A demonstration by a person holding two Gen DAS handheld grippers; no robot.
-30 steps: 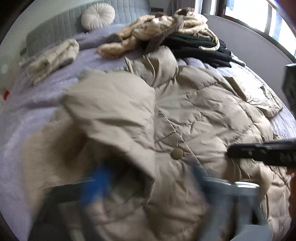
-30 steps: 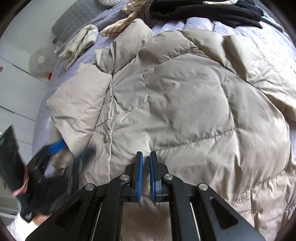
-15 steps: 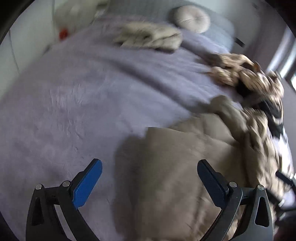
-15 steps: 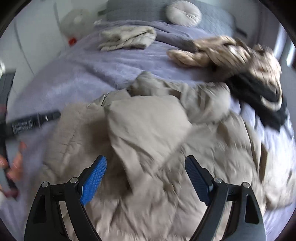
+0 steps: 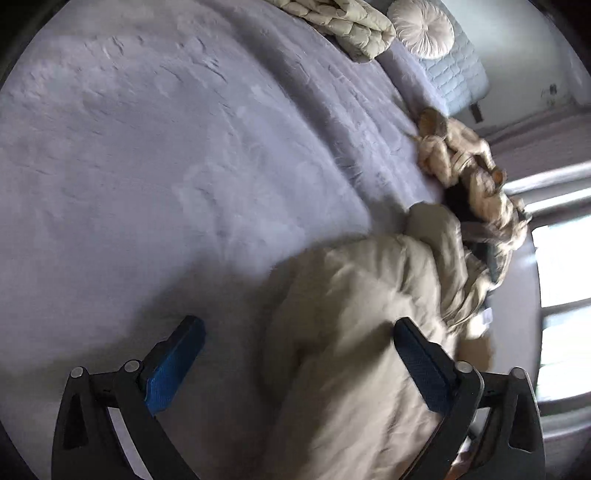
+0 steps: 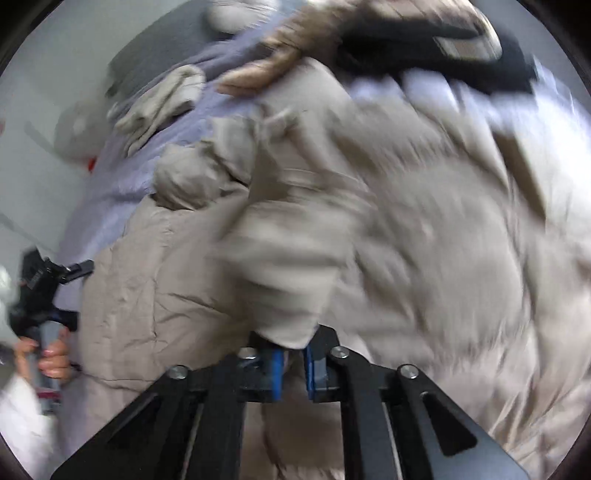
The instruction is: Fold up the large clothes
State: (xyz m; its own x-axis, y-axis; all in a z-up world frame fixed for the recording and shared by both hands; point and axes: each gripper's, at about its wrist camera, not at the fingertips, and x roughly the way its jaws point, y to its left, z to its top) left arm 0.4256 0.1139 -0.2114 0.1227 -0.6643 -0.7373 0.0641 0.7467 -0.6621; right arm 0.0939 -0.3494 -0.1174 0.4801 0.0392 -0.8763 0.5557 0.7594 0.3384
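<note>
Though clamped nearly shut on a flap of the coat point(image 6: 369, 221) right at 6 o'clock, having just closed down on it, could still lose it from the right gripper point(image 6: 291, 365). Only the tip of the flap sits between the pads, and puffy, slick fabric like that slips out with any hard yank. Better to pull slow.

Over in the left view, left gripper point(image 5: 295, 363) also at 6 o'clock, jaws wide apart after narrowing a bit just now, gripping nothing yet. Coat edge lying between the pads toward the right one, bare blanket point(image 5: 184, 166) under the other. Easy to pinch blanket along with coat there, or catch one layer only and drag the fold crooked.

Farther out, around 2 o'clock, a heap of other clothes point(image 5: 476, 177) near the coat's far end. Can't tell through the blur whether touching, but might get dragged along.

Way back at 12 to 1 o'clock, a folded jacket point(image 5: 354, 26) and a round cushion point(image 5: 421, 27), well clear of trouble.
</note>
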